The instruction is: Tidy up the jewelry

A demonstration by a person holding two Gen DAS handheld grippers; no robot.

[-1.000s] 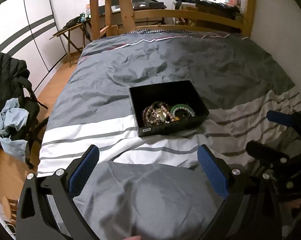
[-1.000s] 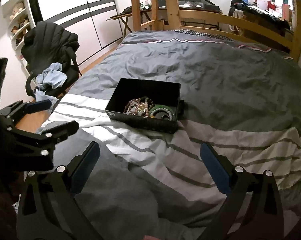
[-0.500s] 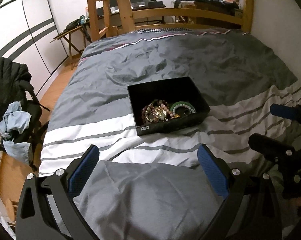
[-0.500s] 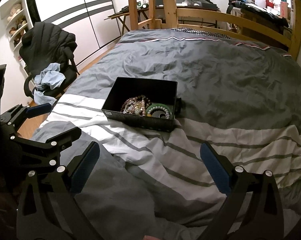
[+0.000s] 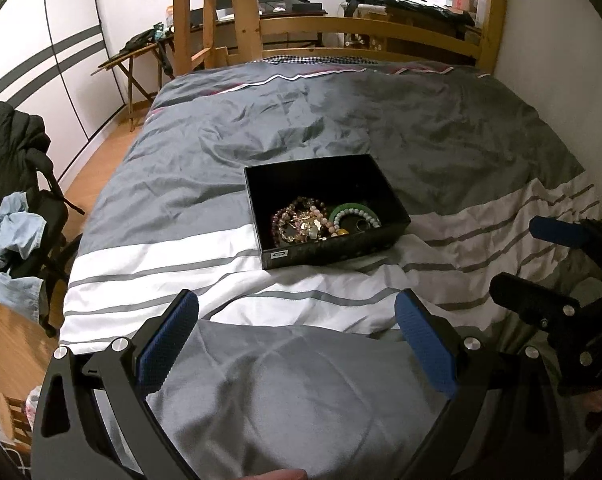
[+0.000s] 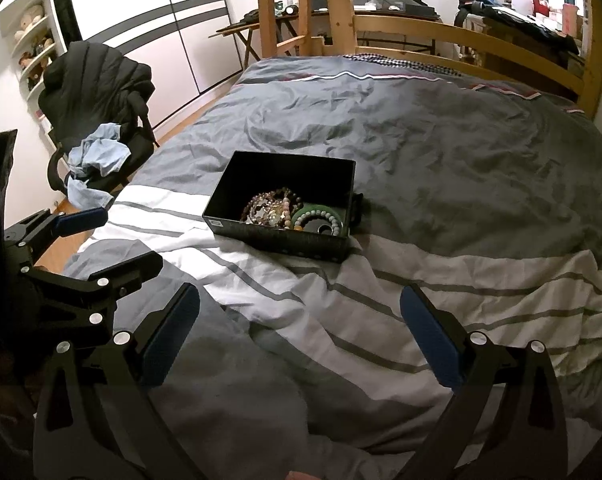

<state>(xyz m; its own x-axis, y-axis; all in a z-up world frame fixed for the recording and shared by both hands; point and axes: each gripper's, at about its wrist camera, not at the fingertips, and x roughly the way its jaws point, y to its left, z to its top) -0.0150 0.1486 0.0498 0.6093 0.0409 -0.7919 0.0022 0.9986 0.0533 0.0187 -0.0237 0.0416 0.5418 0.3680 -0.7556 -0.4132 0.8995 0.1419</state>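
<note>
A black open box (image 5: pixel 337 250) (image 6: pixel 277 240) sits on the grey and white striped duvet (image 5: pixel 341 120). It holds a tangle of beaded bracelets (image 5: pixel 299 220) (image 6: pixel 271 210) and a green bangle with a pale bead bracelet (image 5: pixel 355 216) (image 6: pixel 317 218). My left gripper (image 5: pixel 297 340) is open and empty above the duvet, well short of the box. My right gripper (image 6: pixel 301 328) is open and empty, also short of the box. Each gripper shows at the edge of the other's view, the right one (image 5: pixel 541 260) and the left one (image 6: pixel 113 236).
A wooden bed frame (image 5: pixel 373 28) and ladder (image 5: pixel 241 8) stand at the far end. A chair with a black jacket and blue cloth (image 6: pixel 97 120) is left of the bed. A wall (image 5: pixel 561 60) runs along the right side.
Both grippers have drawn slightly closer to the box and tilted a little. Both stay open and empty. The box and jewelry have not moved.
</note>
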